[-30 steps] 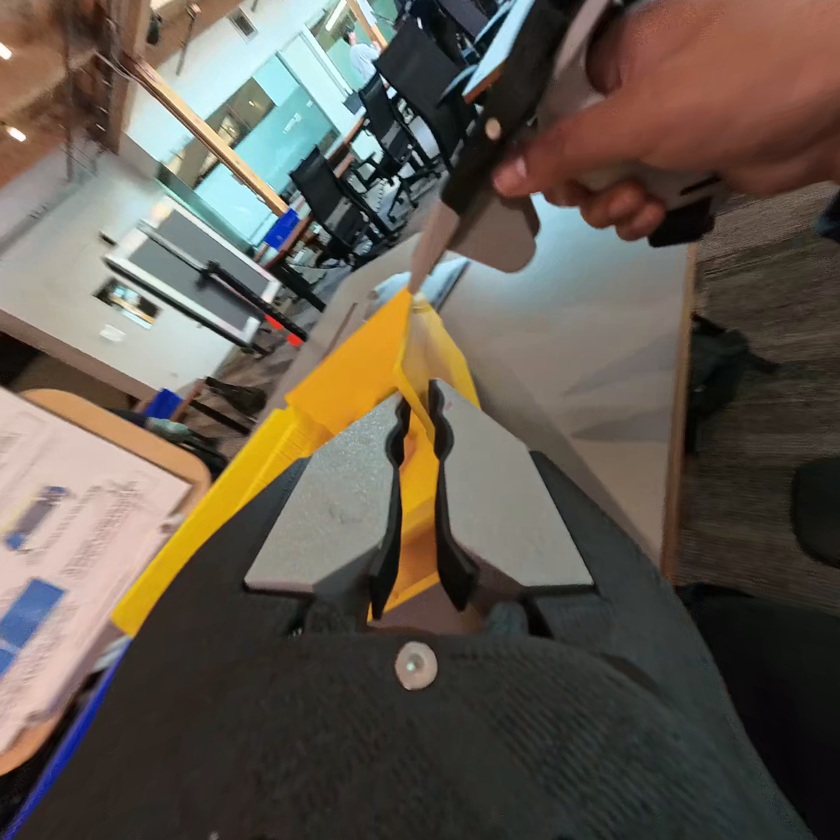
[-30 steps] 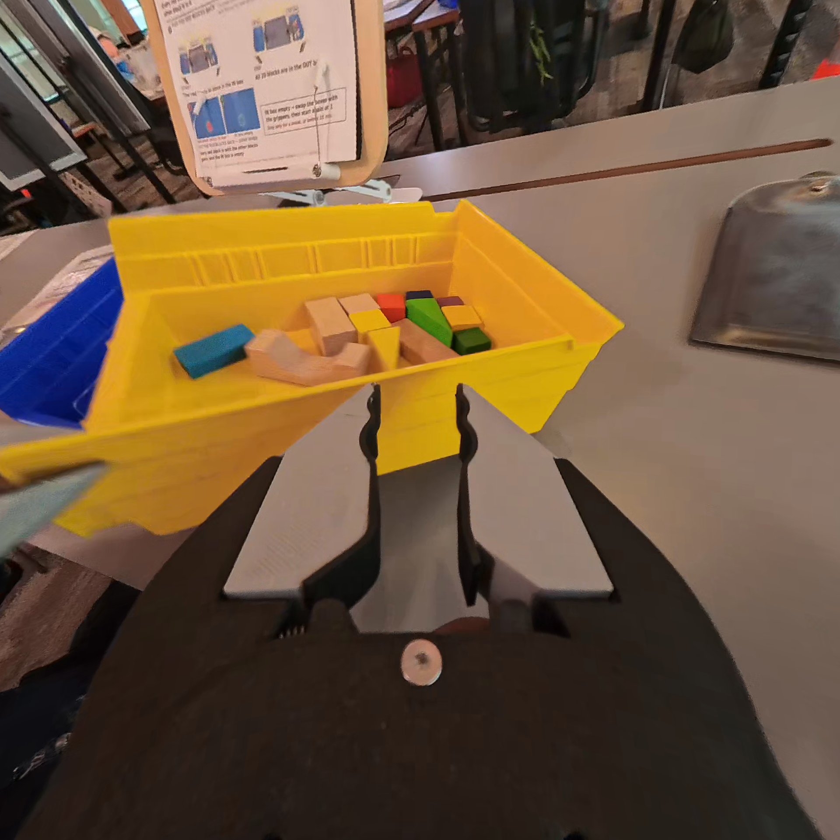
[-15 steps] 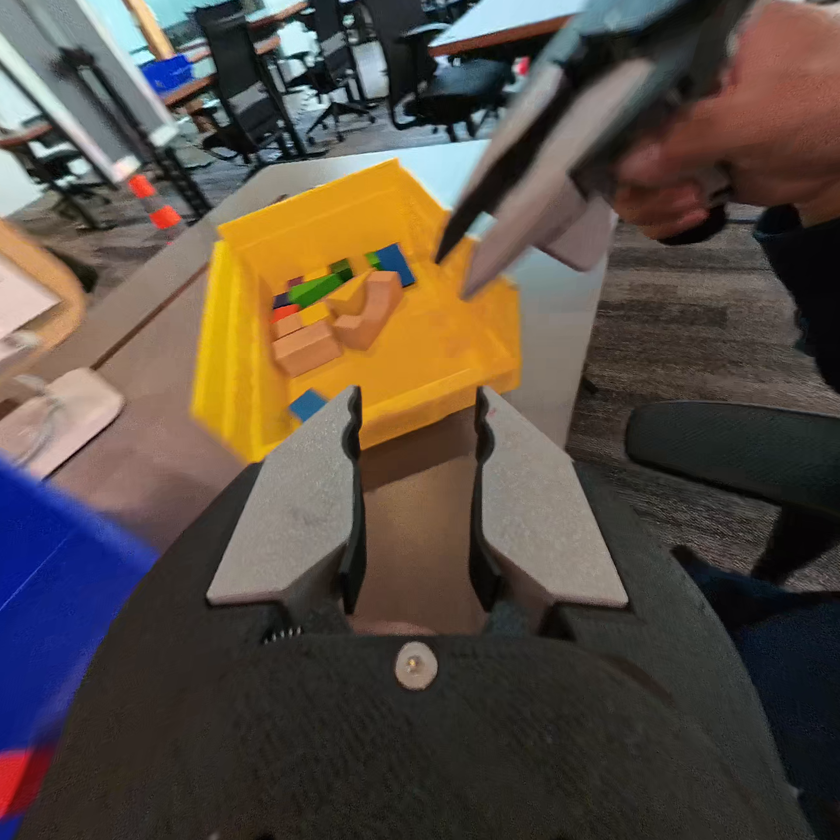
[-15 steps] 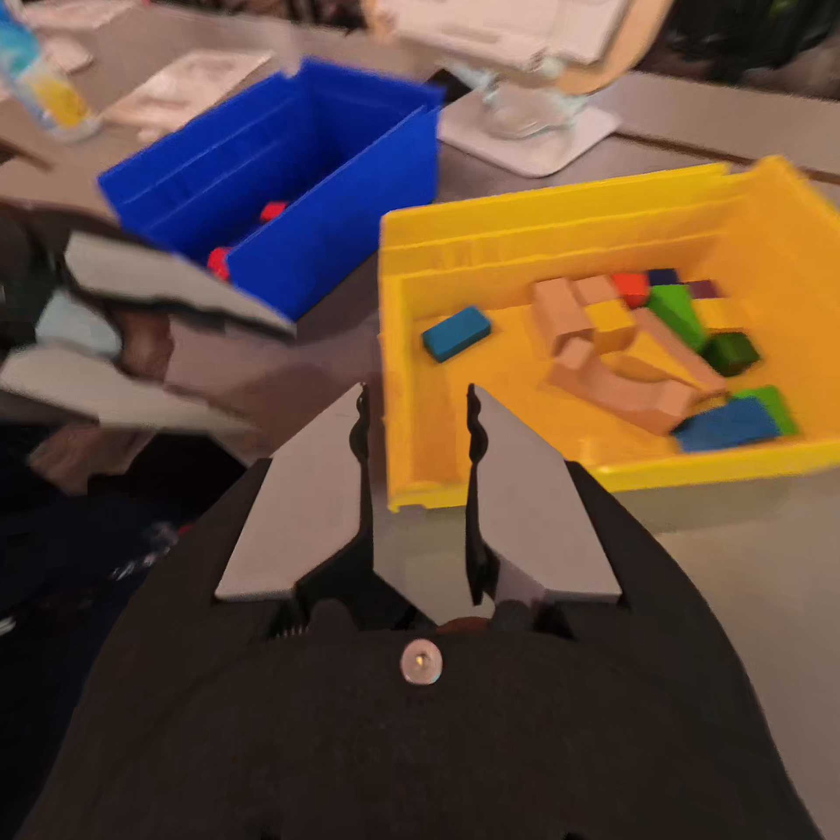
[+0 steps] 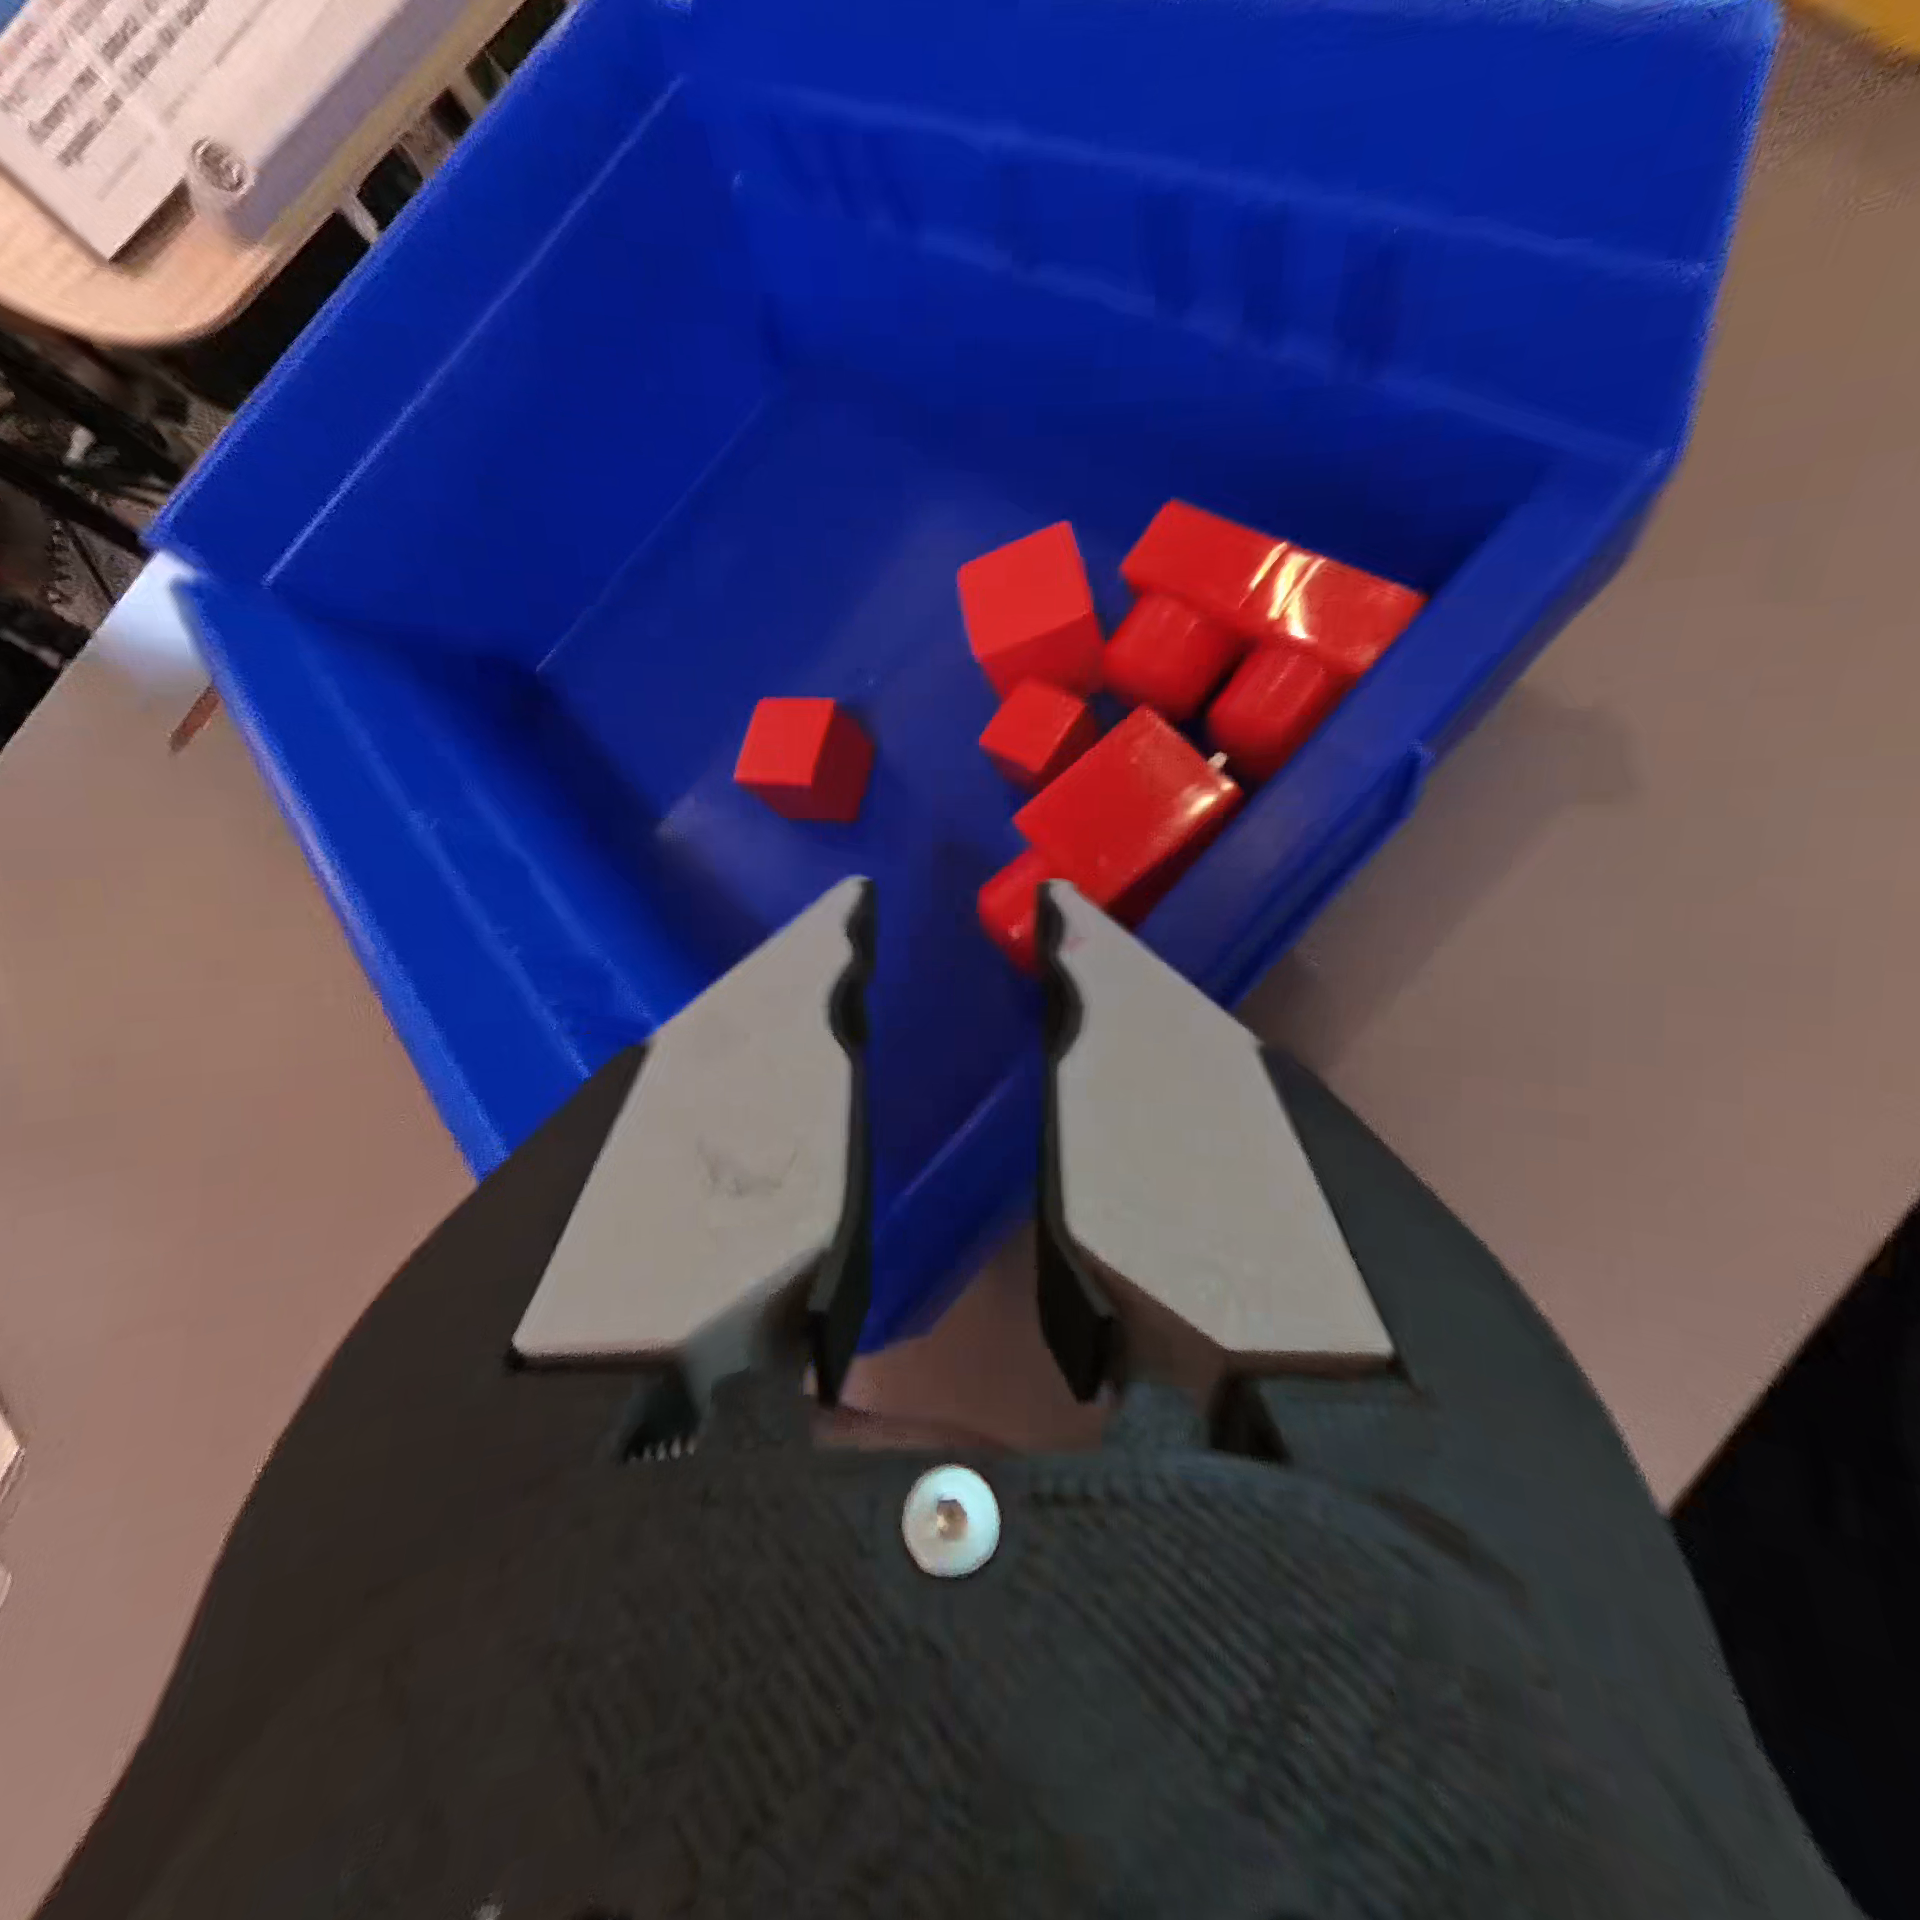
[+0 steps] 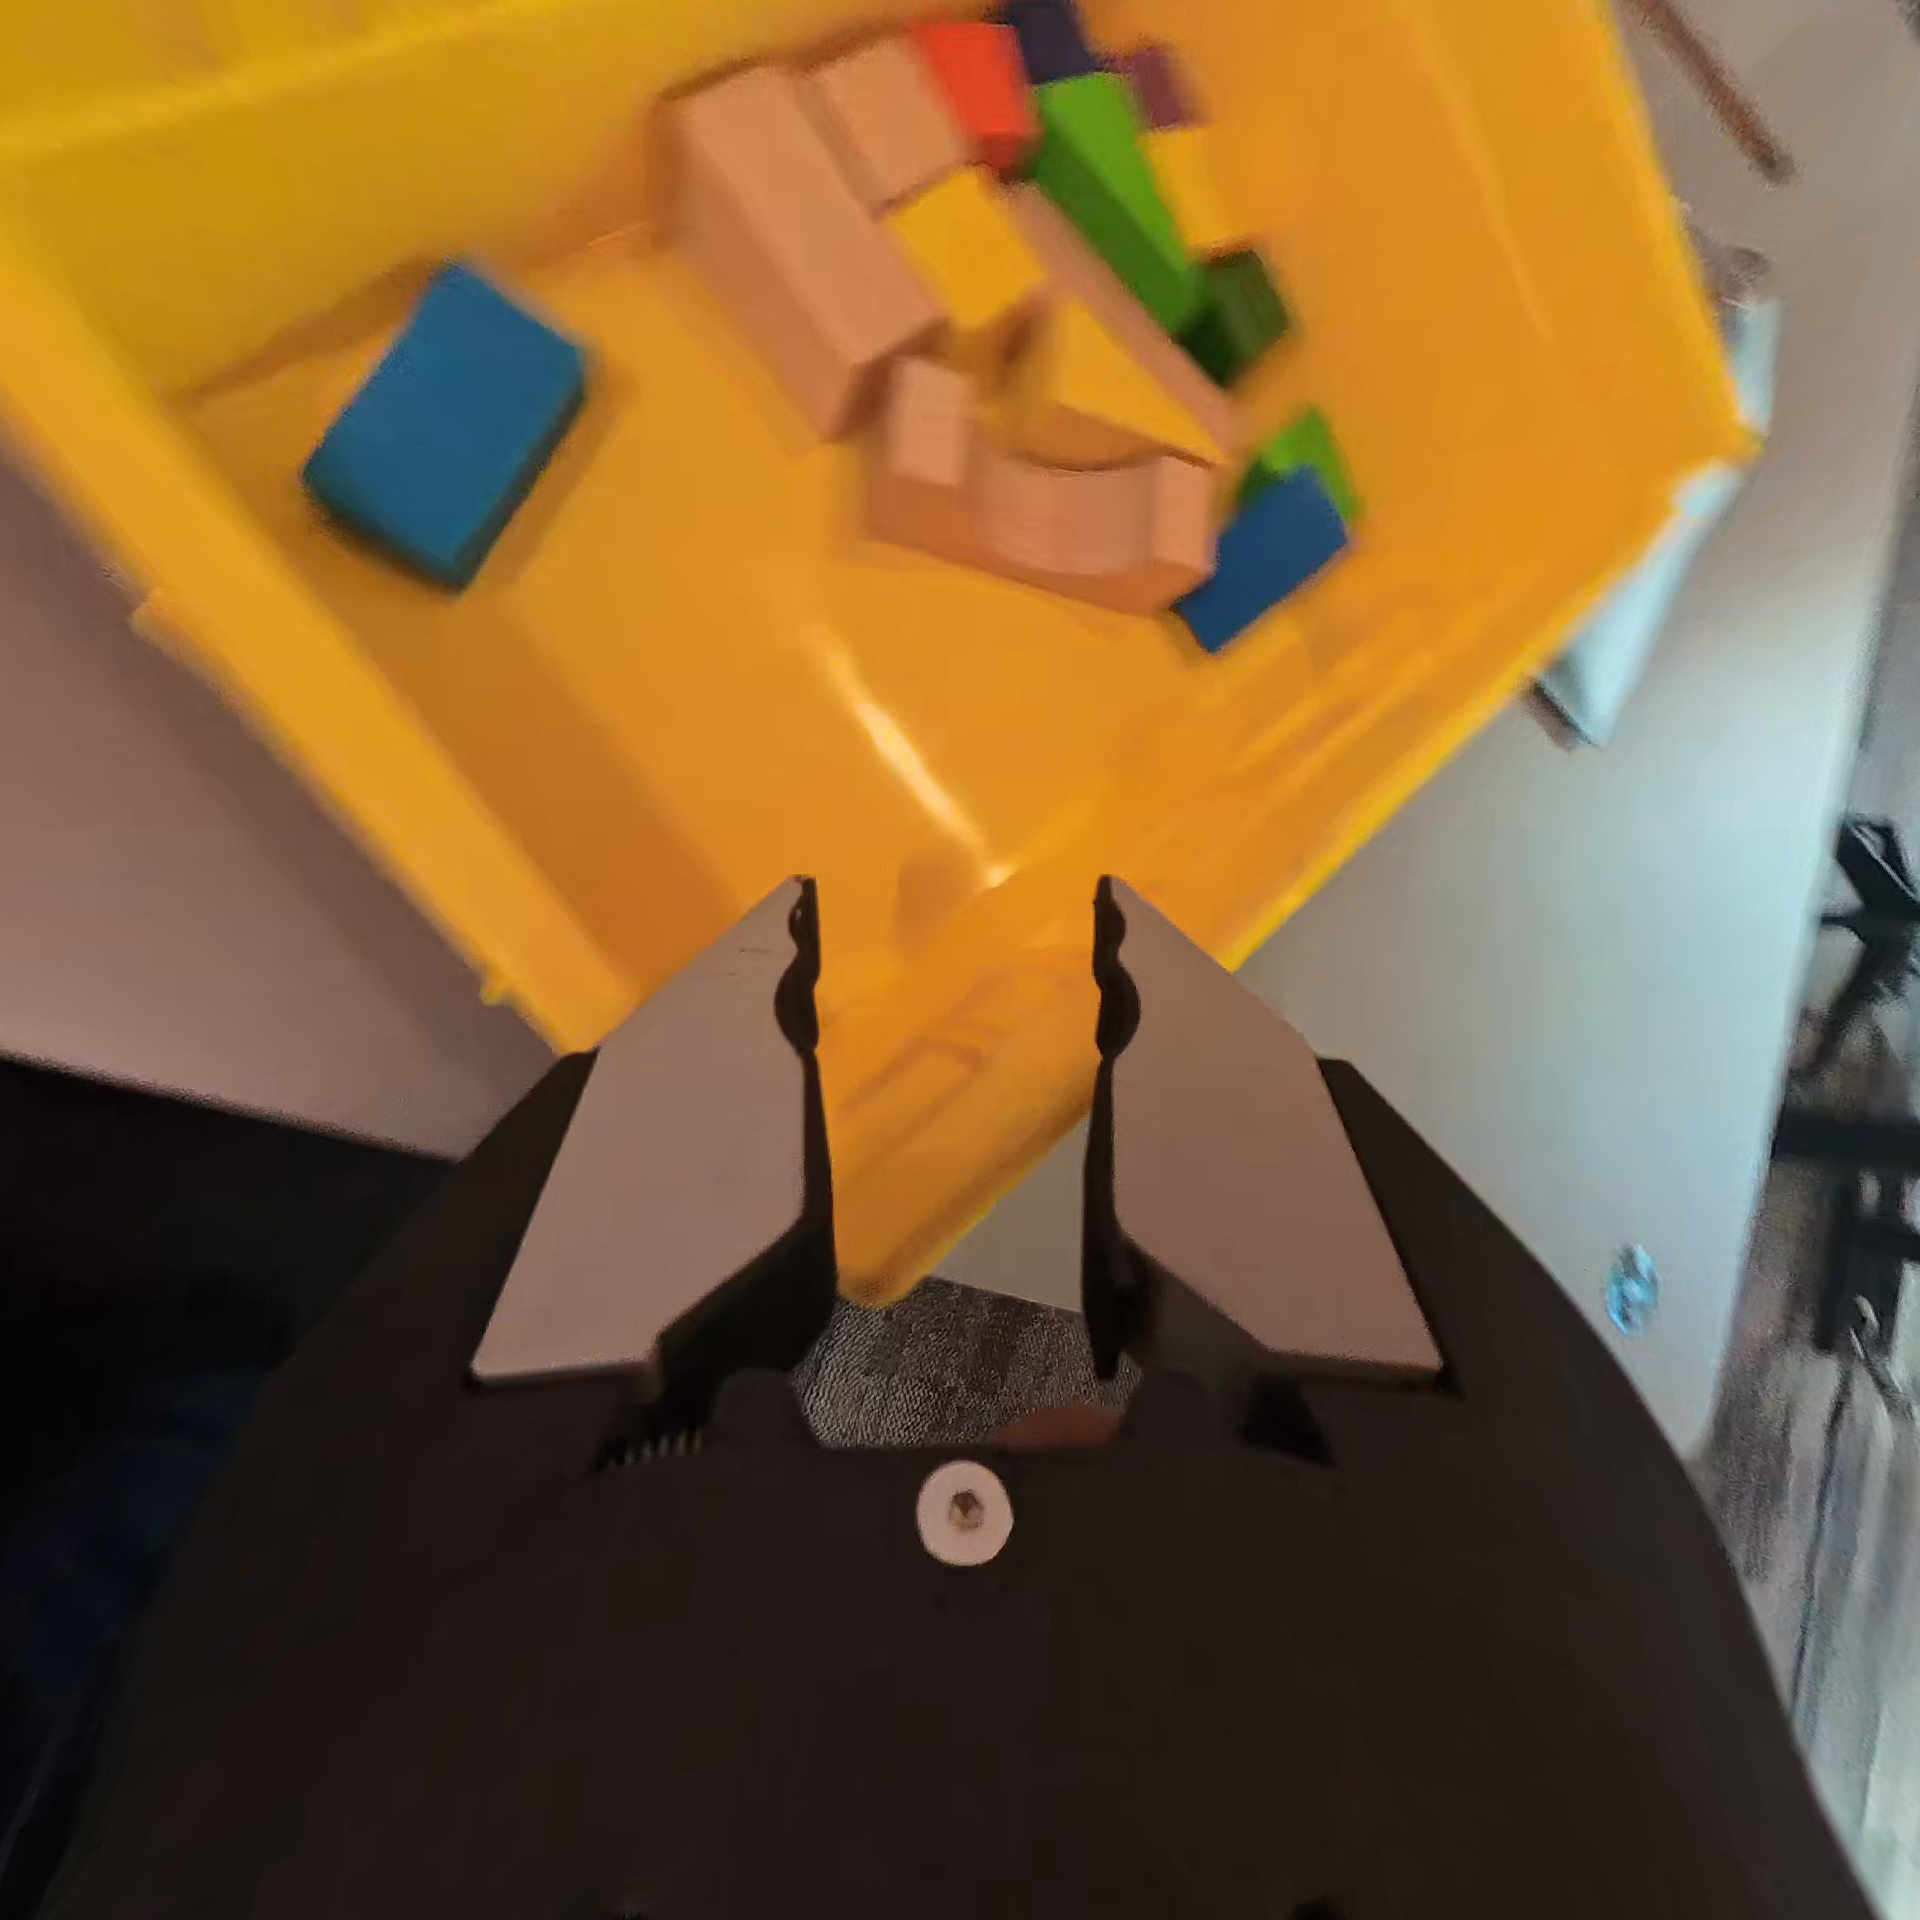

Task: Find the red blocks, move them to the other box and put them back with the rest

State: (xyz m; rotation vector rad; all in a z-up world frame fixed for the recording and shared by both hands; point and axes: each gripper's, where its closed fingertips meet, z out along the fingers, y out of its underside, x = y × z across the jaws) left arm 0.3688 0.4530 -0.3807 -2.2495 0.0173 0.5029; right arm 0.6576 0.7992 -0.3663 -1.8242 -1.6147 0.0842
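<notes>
While you hover over the two boxes, this is how the scene lies:
Bench: your bench (image 5: 156, 1039) is a plain matt grey-brown top, paler grey in the right wrist view (image 6: 1507, 1039); both boxes stand on it.
Blue box: the blue box (image 5: 1039, 312) holds the red blocks (image 5: 1127, 800), bunched near its right wall, with one cube (image 5: 800, 758) apart from them.
Yellow box: the yellow box (image 6: 727, 675) holds mixed blocks (image 6: 1039, 312) at its far end; one orange-red block (image 6: 977, 83) is among them.
Left hand-held gripper (image 5: 951, 914): jaws apart, gripping nothing, just above the nearest red block.
Right hand-held gripper (image 6: 951, 914): jaws wide apart, bare, over the yellow box's near corner.
Room: grey carpet (image 6: 935, 1351) below the bench edge; dark furniture legs (image 6: 1870, 1039) at right; a paper sheet on a wooden board (image 5: 156, 156) beyond the blue box.
</notes>
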